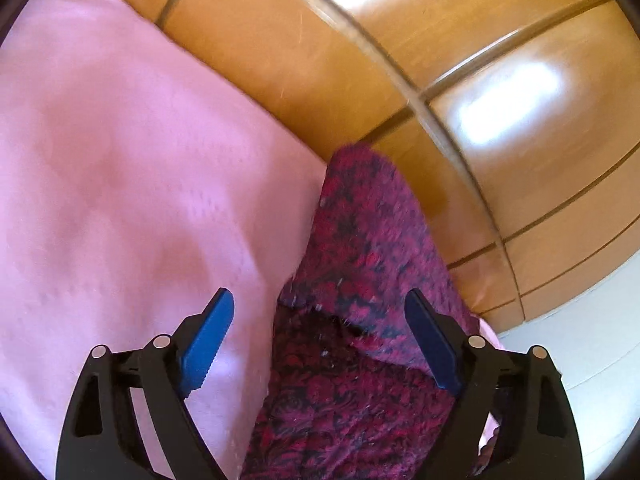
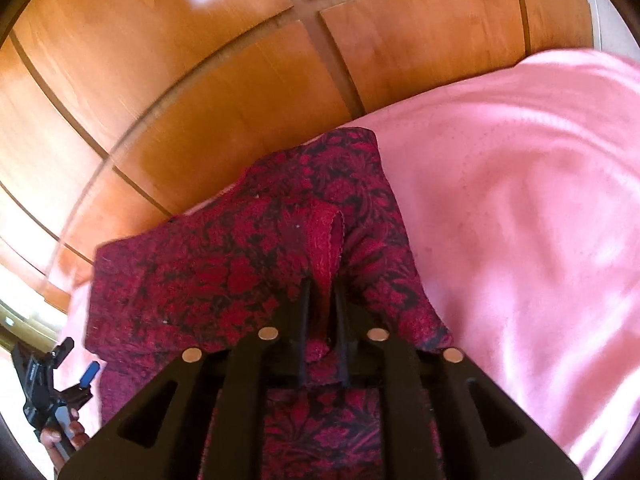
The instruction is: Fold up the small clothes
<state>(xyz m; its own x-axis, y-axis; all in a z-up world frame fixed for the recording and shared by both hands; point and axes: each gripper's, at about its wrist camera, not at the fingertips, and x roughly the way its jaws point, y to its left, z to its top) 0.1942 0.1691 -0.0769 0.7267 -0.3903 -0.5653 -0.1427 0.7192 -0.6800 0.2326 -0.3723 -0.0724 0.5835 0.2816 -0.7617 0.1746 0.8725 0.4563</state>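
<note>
A red and black floral garment (image 2: 224,272) lies on a pink blanket (image 2: 520,220), its long axis running from near to far, its far end close to the blanket's edge by a wooden panelled wall (image 2: 200,80). The right gripper (image 2: 322,296) has its jaws nearly closed, pinching a raised fold of the garment. The left gripper (image 1: 320,316) hangs wide open over the garment, holding nothing.

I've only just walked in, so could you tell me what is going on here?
A person is folding a dark red patterned garment on a pink cover, with a gripper in each hand. The right gripper pinches a fold of the cloth. The left gripper stands open over the garment, gripping nothing.
</note>
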